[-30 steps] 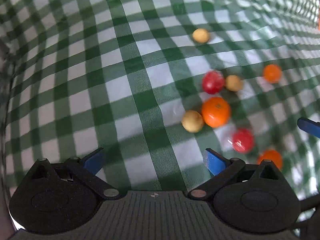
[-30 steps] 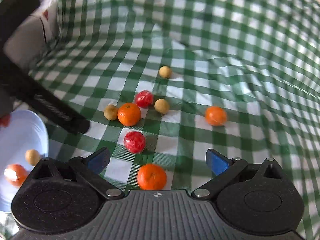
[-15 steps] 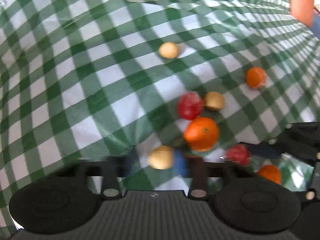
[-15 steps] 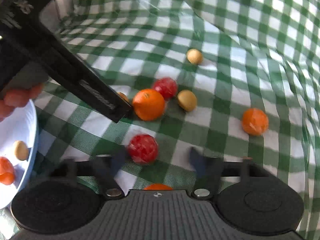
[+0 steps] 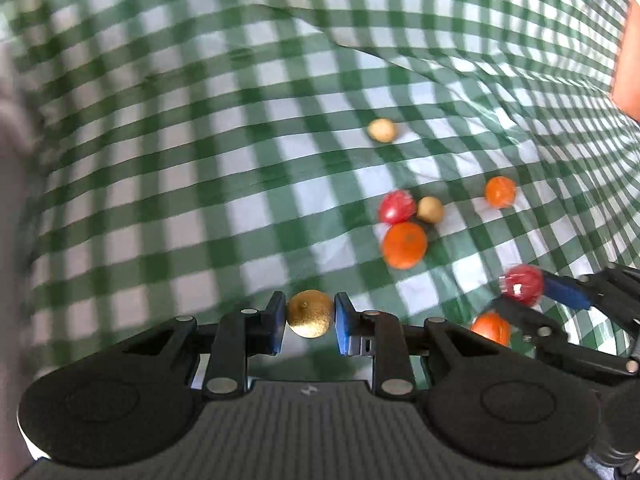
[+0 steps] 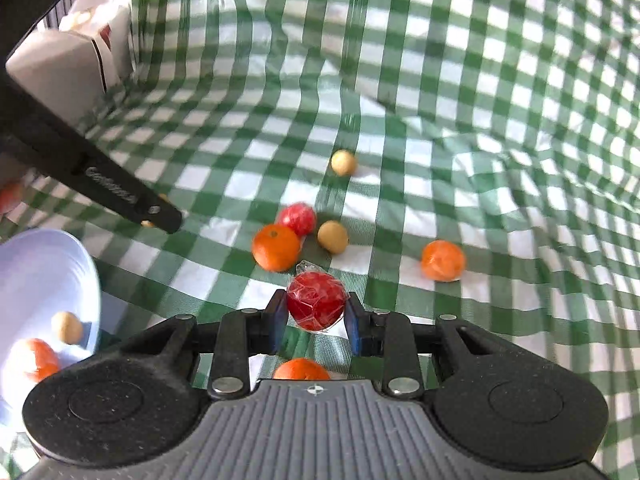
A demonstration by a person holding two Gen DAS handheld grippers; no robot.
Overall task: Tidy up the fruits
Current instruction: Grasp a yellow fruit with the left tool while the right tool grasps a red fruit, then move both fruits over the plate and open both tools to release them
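My left gripper (image 5: pixel 310 316) is shut on a small yellow-brown fruit (image 5: pixel 310 313), held above the green checked cloth. My right gripper (image 6: pixel 316 314) is shut on a red fruit in clear wrap (image 6: pixel 316 300); it also shows in the left wrist view (image 5: pixel 523 284). Loose on the cloth lie a large orange (image 6: pixel 276 247), a red fruit (image 6: pixel 298 218), two yellow-brown fruits (image 6: pixel 333 237) (image 6: pixel 343 162), an orange to the right (image 6: pixel 443 260) and one under my right gripper (image 6: pixel 302 369). The left gripper's arm (image 6: pixel 104 188) crosses the right wrist view at left.
A pale blue bowl (image 6: pixel 60 264) at lower left of the right wrist view holds a yellow-brown fruit (image 6: pixel 67 327) and an orange (image 6: pixel 34 358). A white box (image 6: pixel 60 68) stands at the cloth's far left. The cloth is rumpled at the back.
Both grippers went from open to shut. The left took the yellow-brown fruit beside the large orange and lifted it. The right closed on the wrapped red fruit.
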